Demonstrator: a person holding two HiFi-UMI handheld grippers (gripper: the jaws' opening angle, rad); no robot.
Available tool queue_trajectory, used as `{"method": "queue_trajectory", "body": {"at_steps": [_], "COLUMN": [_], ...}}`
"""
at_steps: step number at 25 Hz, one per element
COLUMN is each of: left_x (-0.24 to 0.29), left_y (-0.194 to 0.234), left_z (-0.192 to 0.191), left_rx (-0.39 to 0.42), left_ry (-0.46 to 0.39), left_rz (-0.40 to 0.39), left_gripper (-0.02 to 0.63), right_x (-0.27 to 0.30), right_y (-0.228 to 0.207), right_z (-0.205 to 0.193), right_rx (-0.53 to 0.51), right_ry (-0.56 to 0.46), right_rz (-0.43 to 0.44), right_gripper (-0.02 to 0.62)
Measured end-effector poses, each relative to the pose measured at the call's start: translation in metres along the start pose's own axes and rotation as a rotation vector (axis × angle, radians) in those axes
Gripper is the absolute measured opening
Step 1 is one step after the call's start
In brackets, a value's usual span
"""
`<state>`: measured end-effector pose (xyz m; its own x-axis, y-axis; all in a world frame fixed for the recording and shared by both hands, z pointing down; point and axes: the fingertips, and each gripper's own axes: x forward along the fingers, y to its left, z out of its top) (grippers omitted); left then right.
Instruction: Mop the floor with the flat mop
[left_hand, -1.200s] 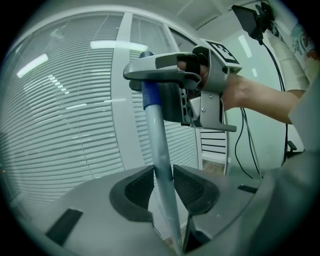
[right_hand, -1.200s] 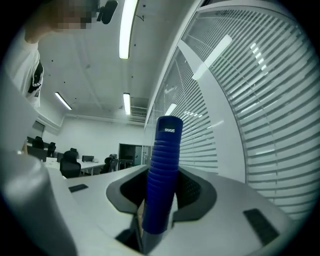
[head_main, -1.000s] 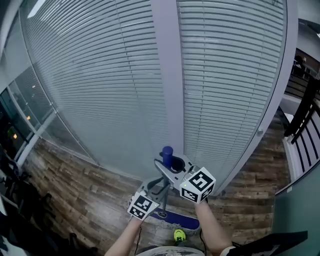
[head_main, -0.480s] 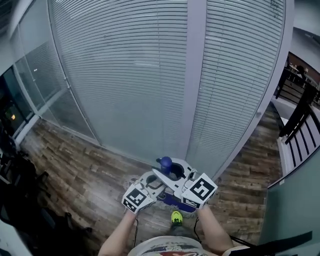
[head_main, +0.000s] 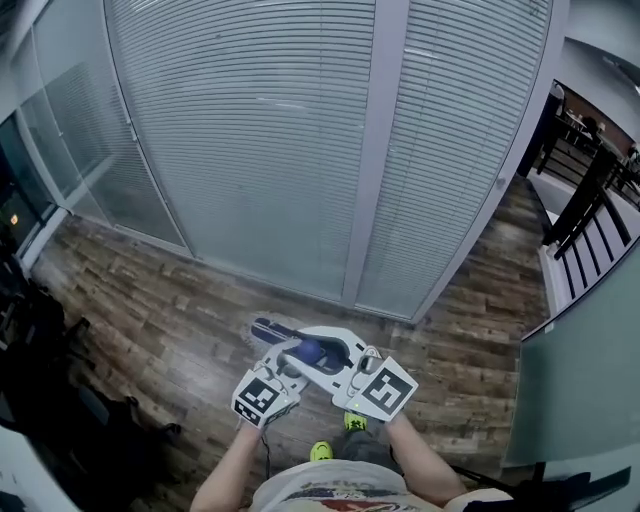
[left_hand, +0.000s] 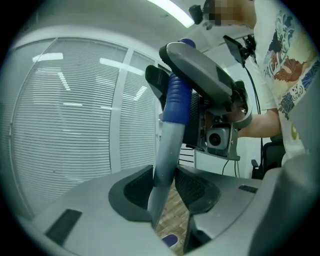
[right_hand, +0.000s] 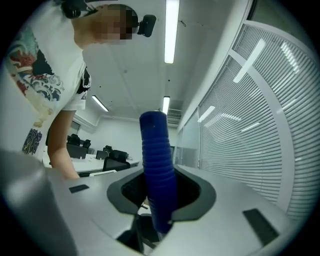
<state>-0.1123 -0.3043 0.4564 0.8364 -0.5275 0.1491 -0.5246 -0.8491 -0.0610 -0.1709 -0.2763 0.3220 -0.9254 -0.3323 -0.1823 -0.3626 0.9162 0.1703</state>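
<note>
Fingers (left_hand: 135, 192) level around mop handle (left_hand: 165, 160)

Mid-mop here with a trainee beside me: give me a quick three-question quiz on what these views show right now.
1. True or false: the left hand-held gripper and the right hand-held gripper are both shut on the flat mop.
2. What does the right one clamp? A) a spray bottle B) the blue ribbed grip C) a bucket handle.
3. Fill in: in the head view, the mop head lies on a ___ floor.
Key: 1 true; the left jaws have just opened slightly, with the mop gripped between them. 2 B. 3 wooden.
</note>
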Motion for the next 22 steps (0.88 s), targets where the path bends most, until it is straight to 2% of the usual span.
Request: {"method": "queue_trajectory", "body": {"at_steps": [4,9,18,22], "left_x": [-0.002,-0.009,-0.036,-0.051], "left_y": [-0.027,-0.078,-0.195,-0.25], "left_z": [-0.006,-0.021,-0.059,-0.077], "left_rx": [0.003,-0.019,-0.081,-0.062], "left_ry": [0.022,0.066,0.157,0.232], "left_rz": [-0.027,-0.039,-0.008,0.003], "left_gripper": [0.126,0.127,0.142,0.143], "right_x": [-0.021,-0.059,-0.142,-0.176], "right_y": [0.02,0.063,0.177,0.232], "right_z": [-0.002,-0.002,-0.025,-0.03], "right_rx": [0.008,-0.008,0.049,0.1], "right_ry": [0.019,-0.013,0.128,0.156], "right_rz": [-0.001,0.003,0.081,0.13], "right_gripper": [0.118,0.126,0.156,0.173]}}
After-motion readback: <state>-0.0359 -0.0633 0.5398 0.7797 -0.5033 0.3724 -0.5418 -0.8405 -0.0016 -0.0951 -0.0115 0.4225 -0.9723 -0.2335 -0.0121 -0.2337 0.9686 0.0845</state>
